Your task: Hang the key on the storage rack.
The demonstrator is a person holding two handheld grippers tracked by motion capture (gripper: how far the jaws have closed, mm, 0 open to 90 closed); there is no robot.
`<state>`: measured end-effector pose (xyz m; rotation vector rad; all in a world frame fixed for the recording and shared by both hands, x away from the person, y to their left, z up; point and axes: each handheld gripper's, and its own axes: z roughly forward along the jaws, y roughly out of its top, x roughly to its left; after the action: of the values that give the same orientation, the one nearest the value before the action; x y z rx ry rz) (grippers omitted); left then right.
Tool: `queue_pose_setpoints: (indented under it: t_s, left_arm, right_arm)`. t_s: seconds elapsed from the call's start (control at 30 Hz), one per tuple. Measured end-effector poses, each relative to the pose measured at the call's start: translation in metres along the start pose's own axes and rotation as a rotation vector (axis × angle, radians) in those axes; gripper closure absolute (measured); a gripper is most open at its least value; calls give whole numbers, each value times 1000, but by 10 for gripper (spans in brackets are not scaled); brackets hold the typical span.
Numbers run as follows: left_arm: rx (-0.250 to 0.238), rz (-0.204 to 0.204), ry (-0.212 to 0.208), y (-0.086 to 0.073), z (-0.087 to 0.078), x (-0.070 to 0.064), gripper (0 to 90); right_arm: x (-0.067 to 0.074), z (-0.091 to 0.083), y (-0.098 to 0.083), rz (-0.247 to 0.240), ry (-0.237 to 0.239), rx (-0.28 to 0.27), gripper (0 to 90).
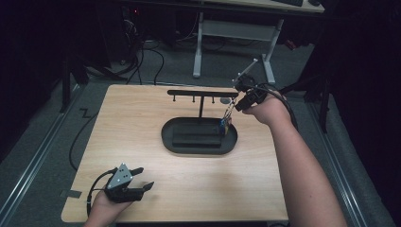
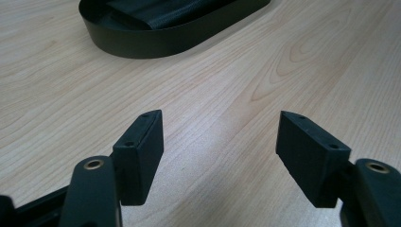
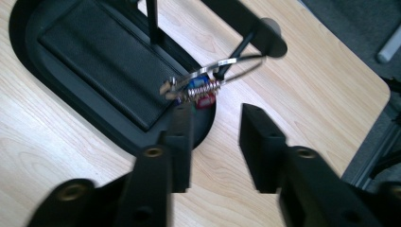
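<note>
A black stand with a hooked crossbar rises from an oval black base at the middle of the wooden table. A metal key ring with small coloured tags hangs from the hook at the bar's right end, over the base. In the right gripper view the ring loops round the hook peg, and its spring and tags dangle just beyond the jaws. My right gripper stands open just short of the ring, with nothing between its jaws. My left gripper rests open and empty near the table's front left corner.
The base's rim lies ahead of the left gripper across bare wood. Behind the table stands a desk on white legs, and cables run over the grey floor. A metal rail runs along the left.
</note>
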<state>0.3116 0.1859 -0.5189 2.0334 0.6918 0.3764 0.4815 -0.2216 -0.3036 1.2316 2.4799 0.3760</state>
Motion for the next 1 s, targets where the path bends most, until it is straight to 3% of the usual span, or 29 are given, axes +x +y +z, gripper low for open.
queue_pose_setpoints:
  t_s: [0.1, 0.13, 0.2, 0.33, 0.43, 0.5, 0.57, 0.6, 0.63, 0.8, 1.0]
  left_arm:
    - [2, 2, 0, 0, 0, 0, 335]
    - [6, 1, -1, 0, 1, 0, 334]
    - [6, 0, 0, 0, 1, 0, 334]
    - [11, 1, -1, 0, 1, -1, 334]
    - [11, 3, 1, 0, 2, -1, 334]
    - [11, 2, 0, 0, 2, -1, 334]
    - [12, 1, 0, 0, 2, -1, 333]
    - [13, 0, 0, 0, 2, -1, 333]
    - [13, 0, 0, 0, 2, -1, 333]
    - [14, 3, -3, 0, 3, -2, 333]
    - [22, 4, -7, 0, 5, -3, 333]
  right_arm:
    - [4, -1, -11, -3, 3, -32, 522]
    - [6, -2, -18, 14, 1, -51, 457]
    - [6, -2, -21, 22, 2, -63, 428]
    - [16, -3, -42, 25, 21, -142, 285]
    - [22, -3, -51, 26, 26, -179, 261]
    - [33, 1, -66, 44, -2, -210, 238]
    - [34, 3, -71, 39, -1, -220, 227]
    - [39, 10, -85, 66, 14, -252, 213]
    - [39, 10, -85, 66, 14, -252, 213]
    - [51, 29, -126, 110, 17, -332, 200]
    - [60, 44, -152, 111, 3, -357, 198]
